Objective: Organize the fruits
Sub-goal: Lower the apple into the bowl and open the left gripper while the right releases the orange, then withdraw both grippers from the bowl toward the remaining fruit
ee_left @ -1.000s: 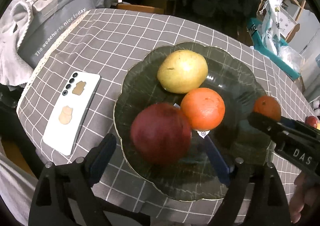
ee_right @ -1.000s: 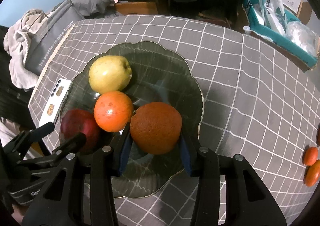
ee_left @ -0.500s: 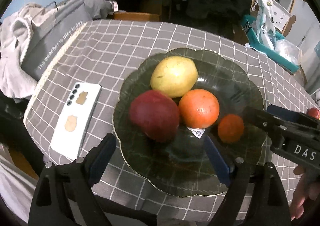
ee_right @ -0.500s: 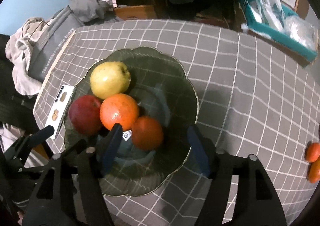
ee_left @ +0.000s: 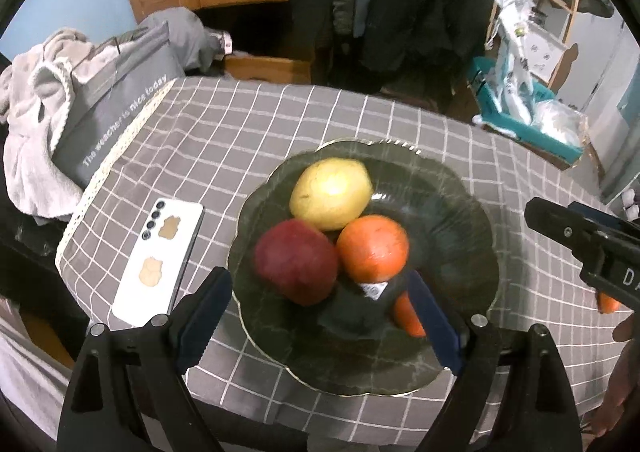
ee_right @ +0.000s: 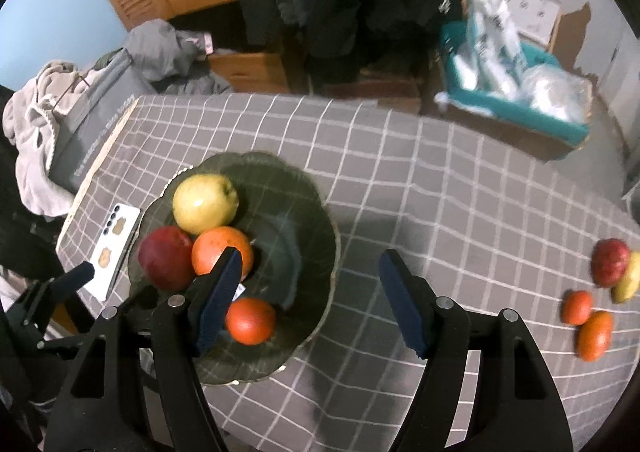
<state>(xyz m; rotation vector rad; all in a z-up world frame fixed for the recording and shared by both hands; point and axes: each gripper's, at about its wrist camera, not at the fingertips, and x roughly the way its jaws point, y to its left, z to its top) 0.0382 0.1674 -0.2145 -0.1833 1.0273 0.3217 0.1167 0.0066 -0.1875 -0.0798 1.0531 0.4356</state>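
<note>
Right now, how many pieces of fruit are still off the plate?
4, all grouped at the table's right edge in the right wrist view: a red apple, a yellow fruit partly hidden behind it, and two small orange tangerines. More may lie outside the frame.

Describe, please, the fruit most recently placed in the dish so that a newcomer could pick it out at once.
Find the dark scalloped glass dish on the grey checked tablecloth. Four fruits lie in it; three cluster together: a yellow apple, a red apple and a large orange. The small orange sits alone nearer the dish's front rim, smaller than the others and touching none.
</note>
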